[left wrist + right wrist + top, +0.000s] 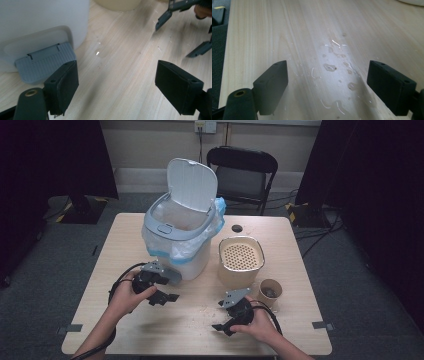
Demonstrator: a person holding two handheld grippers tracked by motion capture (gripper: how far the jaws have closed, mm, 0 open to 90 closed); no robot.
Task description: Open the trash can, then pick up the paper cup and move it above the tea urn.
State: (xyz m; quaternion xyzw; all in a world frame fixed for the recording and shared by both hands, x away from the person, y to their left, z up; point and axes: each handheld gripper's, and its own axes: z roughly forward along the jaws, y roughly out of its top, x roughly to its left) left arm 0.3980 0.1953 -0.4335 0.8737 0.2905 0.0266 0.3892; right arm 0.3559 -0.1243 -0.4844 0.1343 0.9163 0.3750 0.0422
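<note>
My left gripper (166, 298) is held low over the wooden table (195, 330), just in front of a white pedal bin (181, 227). Its jaws stand open with nothing between them (117, 82). The bin's grey-blue foot pedal (45, 63) lies close to the left jaw. My right gripper (222, 326) hovers near the table's front edge, open and empty (328, 85), over a patch of water droplets (332, 67). Its jaws also appear at the top right of the left gripper view (180, 32).
The bin's lid (192, 184) stands open, with a plastic liner inside. A beige container with a perforated insert (241, 257) and a paper cup (270, 293) stand to the right. A small dark disc (237, 228) lies behind them. A black folding chair (242, 175) stands beyond the table.
</note>
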